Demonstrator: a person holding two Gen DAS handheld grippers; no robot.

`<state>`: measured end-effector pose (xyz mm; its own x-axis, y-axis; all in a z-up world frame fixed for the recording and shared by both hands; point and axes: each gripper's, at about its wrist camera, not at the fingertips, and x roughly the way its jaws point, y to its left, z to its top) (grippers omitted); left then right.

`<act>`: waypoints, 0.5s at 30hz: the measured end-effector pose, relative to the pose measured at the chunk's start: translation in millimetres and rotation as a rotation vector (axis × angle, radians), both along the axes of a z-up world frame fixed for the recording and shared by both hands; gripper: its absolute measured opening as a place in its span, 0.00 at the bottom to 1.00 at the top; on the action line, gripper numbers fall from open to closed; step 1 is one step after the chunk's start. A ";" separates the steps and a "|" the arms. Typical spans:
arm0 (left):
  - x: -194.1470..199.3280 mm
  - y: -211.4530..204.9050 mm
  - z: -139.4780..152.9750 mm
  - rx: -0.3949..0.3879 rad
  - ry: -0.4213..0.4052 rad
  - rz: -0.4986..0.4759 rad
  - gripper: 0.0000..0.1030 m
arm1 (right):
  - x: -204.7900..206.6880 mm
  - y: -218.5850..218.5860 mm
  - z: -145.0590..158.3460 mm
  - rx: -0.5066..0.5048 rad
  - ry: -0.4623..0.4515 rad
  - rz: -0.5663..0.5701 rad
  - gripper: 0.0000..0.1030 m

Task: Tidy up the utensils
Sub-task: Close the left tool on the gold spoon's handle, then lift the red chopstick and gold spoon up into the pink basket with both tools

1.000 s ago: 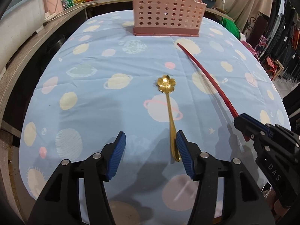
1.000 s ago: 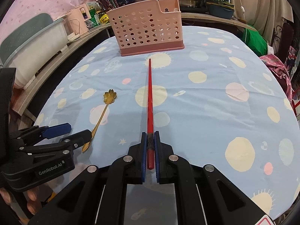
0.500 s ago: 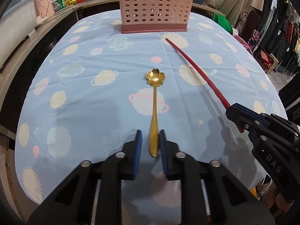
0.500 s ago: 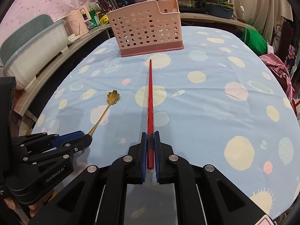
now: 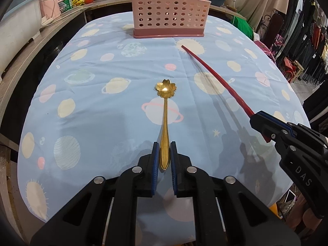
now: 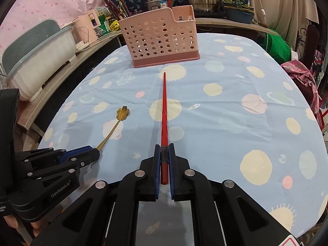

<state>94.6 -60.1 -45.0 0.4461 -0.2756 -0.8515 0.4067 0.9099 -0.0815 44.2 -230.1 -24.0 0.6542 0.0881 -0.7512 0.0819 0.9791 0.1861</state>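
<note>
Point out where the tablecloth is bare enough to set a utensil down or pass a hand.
Widest bare cloth lies right of the red chopstick, out to the table's right edge. Another patch lies left of the gold spoon, toward the left edge. The strip before the pink basket is mostly bare. It is tight between spoon and chopstick near the left gripper and right gripper.

Gold spoon (image 5: 165,121) with flower-shaped bowl, handle end clamped between the left gripper (image 5: 164,155) pads, bowl pointing straight ahead of it over the blue planet-print surface (image 5: 98,123). Long red chopstick (image 6: 164,119) pinched at its thick end by the right gripper (image 6: 164,160), tip aimed forward. Pink perforated utensil basket (image 6: 160,39) stands upright well ahead of both grippers, just past the chopstick tip.
</note>
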 end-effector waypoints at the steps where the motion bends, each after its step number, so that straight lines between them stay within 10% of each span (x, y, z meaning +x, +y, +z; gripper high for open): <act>1: -0.6 0.9 2.4 -0.003 -0.004 0.001 0.10 | -1.0 -0.9 1.8 0.002 -0.004 -0.001 0.07; 15: -3.7 17.0 51.6 -0.101 -0.049 0.025 0.10 | -11.7 -15.3 67.0 0.027 -0.146 -0.017 0.07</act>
